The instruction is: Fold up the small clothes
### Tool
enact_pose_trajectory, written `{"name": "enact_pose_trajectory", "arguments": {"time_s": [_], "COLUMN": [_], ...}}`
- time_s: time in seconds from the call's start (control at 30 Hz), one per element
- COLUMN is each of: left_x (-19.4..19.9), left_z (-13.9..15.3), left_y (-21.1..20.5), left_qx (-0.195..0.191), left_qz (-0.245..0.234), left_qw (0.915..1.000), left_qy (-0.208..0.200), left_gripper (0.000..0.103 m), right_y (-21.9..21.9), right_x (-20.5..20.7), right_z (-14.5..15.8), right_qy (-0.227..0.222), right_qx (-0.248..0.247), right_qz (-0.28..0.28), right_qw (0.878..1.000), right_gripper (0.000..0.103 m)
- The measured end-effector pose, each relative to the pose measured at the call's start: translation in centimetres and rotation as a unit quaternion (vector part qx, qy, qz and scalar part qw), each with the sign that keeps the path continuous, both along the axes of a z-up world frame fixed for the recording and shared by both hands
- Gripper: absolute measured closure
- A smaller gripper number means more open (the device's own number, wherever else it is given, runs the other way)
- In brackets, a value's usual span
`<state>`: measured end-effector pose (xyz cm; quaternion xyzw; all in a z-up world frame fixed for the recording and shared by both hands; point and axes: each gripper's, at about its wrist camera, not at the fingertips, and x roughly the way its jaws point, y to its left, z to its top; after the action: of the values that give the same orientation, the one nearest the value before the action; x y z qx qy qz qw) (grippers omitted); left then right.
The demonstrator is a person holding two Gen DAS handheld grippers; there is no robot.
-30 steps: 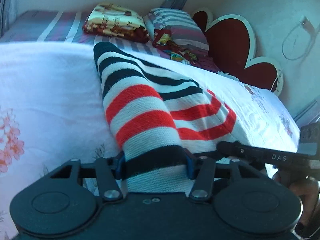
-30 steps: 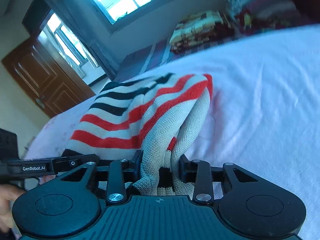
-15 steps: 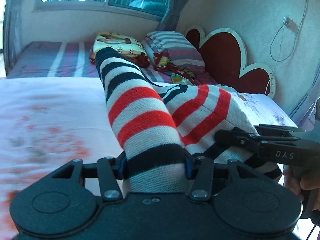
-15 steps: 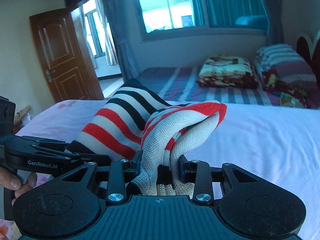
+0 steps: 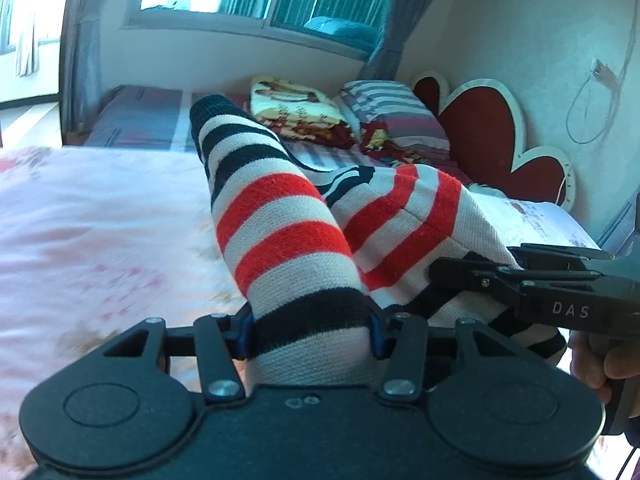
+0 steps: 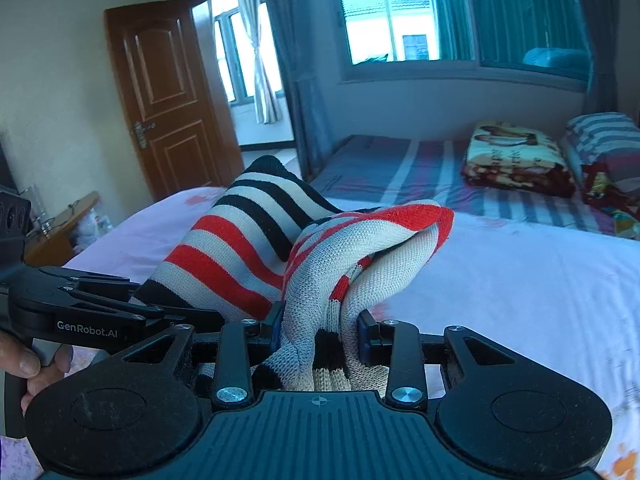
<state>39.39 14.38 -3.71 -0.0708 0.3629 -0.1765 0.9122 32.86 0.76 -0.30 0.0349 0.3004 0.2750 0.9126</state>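
Presently, line by line:

Left tongs: clamped across a thick bunch of the striped knit garment, blue pads pressed into a black band on both sides, jaws part-way apart only because the cloth fills them.

Right tongs: likewise closed on a gathered wad of the same garment, several layers crumpled between the pads.

Where the garment is: held up off the pink floral bed between the two tongs, its far end arching ahead of them (whether that end touches the sheet cannot be told).

Hands: a person's fingers wrap the handle of the left tool, seen from the right wrist view.

How it will handle: judged soft, light and limp, a chunky knit that sags wherever unsupported and stretches a little if pulled; not slippery, not fragile.

Where to take hold: probably at an edge or corner with few layers, since the present bunched grips would drag wrinkles into any fold.

Long axis: running away from the tongs toward the window and the far striped bed, stripes crossing it.

Which way it points: the black-striped end leads, rising then drooping; the red-striped part sits nearer the tongs.
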Motion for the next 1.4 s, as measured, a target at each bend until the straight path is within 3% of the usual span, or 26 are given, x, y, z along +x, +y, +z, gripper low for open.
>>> {"name": "enact_pose_trajectory", "arguments": {"time_s": [0.23, 0.47, 0.57, 0.67, 0.73, 0.83, 0.9, 0.97, 1.0, 1.03, 1.13, 1.23, 1.27, 1.33, 1.4], "left_x": [0.4, 1.0, 1.0, 0.6, -0.3, -1.9, -2.4, -2.1, -1.5, -0.7, 1.7, 3.8, 3.7, 3.6, 3.6], "left_z": [-2.1, -5.0, -5.9, -6.6, -6.4, -5.3, -3.9, -2.8, -2.4, -2.1, -2.5, -4.1, -4.5, -4.8, -4.7], "left_y": [2.8, 5.4, 6.3, 7.0, 7.9, 9.7, 10.4, 10.6, 10.4, 9.9, 8.1, 6.4, 6.2, 5.5, 4.9], "left_qx": [0.007, 0.002, -0.014, -0.012, -0.021, -0.042, -0.036, -0.037, -0.031, -0.019, 0.005, 0.034, 0.044, 0.059, 0.076], "left_qz": [0.009, 0.008, 0.011, 0.022, 0.030, 0.039, 0.050, 0.040, 0.034, 0.028, 0.015, 0.013, 0.013, 0.007, 0.004], "left_qw": [0.9995, 0.9981, 0.9975, 0.9980, 0.9981, 0.9981, 0.9981, 0.9982, 0.9985, 0.9990, 0.9997, 0.9989, 0.9984, 0.9977, 0.9966], "left_qy": [0.029, 0.060, 0.068, 0.058, 0.050, 0.024, -0.003, -0.026, -0.030, -0.029, -0.021, 0.029, 0.034, 0.032, 0.031], "left_gripper": [0.054, 0.052, 0.043, 0.023, 0.021, 0.023, 0.026, 0.043, 0.062, 0.066, 0.068, 0.066, 0.066, 0.066, 0.066], "right_y": [3.2, 2.7, 0.6, -1.4, -2.0, -3.0, -4.2, -4.8, -4.5, -3.9, -0.6, 1.6, 1.6, 0.6, -0.1], "right_x": [0.5, -0.1, 0.5, 1.0, 1.2, 1.4, 0.9, 0.6, 0.8, 1.1, 2.7, 4.6, 4.9, 5.3, 5.2], "right_z": [-3.7, -7.5, -9.4, -10.8, -10.9, -9.8, -7.7, -5.4, -4.5, -3.8, -3.2, -5.9, -7.3, -9.2, -9.2], "right_qy": [0.038, 0.082, 0.122, 0.151, 0.159, 0.166, 0.128, 0.067, 0.050, 0.033, 0.015, 0.047, 0.060, 0.068, 0.069], "right_qx": [0.016, 0.046, 0.070, 0.109, 0.118, 0.118, 0.101, 0.069, 0.056, 0.043, -0.022, -0.101, -0.123, -0.119, -0.110], "right_qz": [0.002, -0.019, -0.041, -0.053, -0.057, -0.051, -0.068, -0.087, -0.081, -0.069, -0.029, -0.022, -0.033, -0.050, -0.050], "right_qw": [0.999, 0.995, 0.989, 0.981, 0.979, 0.978, 0.984, 0.992, 0.994, 0.996, 0.999, 0.994, 0.990, 0.989, 0.990], "right_gripper": [0.068, 0.068, 0.068, 0.068, 0.068, 0.066, 0.060, 0.061, 0.061, 0.062, 0.070, 0.099, 0.103, 0.103, 0.103]}}
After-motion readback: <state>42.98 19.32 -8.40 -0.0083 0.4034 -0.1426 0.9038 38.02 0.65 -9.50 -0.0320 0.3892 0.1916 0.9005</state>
